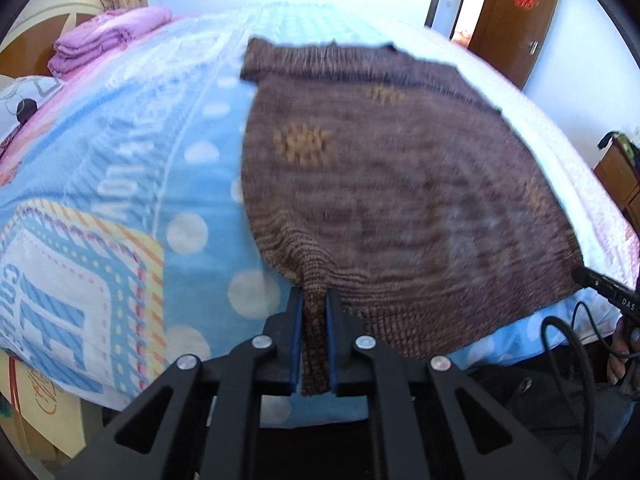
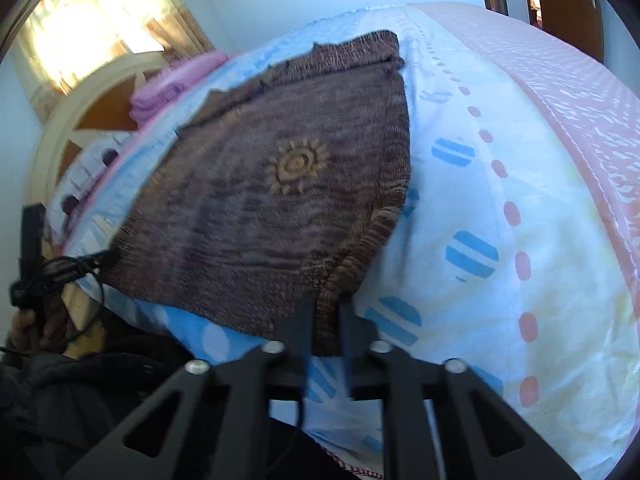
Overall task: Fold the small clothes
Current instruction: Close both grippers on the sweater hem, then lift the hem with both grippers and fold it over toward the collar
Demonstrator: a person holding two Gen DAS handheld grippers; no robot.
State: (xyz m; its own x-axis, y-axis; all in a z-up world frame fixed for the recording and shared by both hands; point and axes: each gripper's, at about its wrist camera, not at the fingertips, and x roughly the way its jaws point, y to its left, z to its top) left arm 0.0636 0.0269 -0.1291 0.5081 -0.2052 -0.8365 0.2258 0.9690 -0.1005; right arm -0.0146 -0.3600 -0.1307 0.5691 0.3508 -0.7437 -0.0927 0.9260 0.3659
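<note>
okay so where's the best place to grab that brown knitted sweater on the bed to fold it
By the two near hem corners, coming from the bed's near edge. The brown sweater lies flat, hem toward you; the left gripper and right gripper are shut on them.

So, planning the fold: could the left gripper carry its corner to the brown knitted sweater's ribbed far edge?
Probably yes: the left gripper is shut on the brown knitted sweater's near corner, and nothing lies on the knit between.
</note>
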